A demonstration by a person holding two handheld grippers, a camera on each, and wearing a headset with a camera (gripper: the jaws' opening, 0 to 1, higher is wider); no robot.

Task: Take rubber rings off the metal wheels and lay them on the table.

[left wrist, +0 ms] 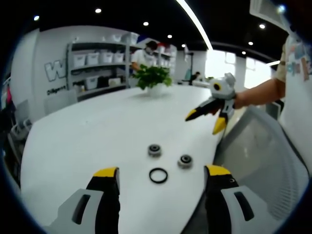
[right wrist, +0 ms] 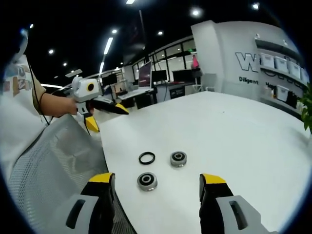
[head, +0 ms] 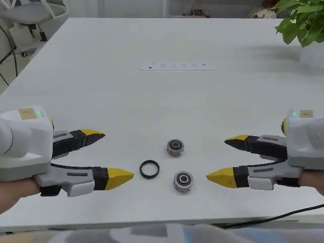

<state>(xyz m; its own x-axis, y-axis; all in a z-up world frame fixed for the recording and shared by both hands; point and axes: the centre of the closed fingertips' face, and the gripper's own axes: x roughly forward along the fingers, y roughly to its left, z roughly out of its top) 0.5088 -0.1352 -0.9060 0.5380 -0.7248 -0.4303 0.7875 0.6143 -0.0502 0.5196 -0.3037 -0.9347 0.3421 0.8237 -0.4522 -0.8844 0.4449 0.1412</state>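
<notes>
My left gripper (head: 118, 155) hangs low over the near edge of the counter (head: 152, 96). Its jaws are wide apart and hold nothing. My right gripper (head: 216, 158) faces it from the other side, and its jaws are also apart and empty. The yellow tips of both point inward, toward the small parts that lie between them.

One black rubber ring (head: 142, 169) lies flat on the counter, loose, nearer to my left gripper. Just beside it, toward my right gripper, stands the near wheel (head: 183, 181), close to the counter edge. The far wheel (head: 175, 147) is a little behind these two and touches neither of them. I cannot tell if these two wheels carry rings on their rims.

The way from each pair of jaws to the parts is free. A thin paper strip (head: 177, 66) lies further up the counter, well apart from the parts. A green plant (head: 301, 20) stands at the far right corner.

In the left gripper view, shelves (left wrist: 97, 66) with boxes stand by the wall behind the plant, and a mesh chair back (left wrist: 258, 156) is close beside the counter edge.
</notes>
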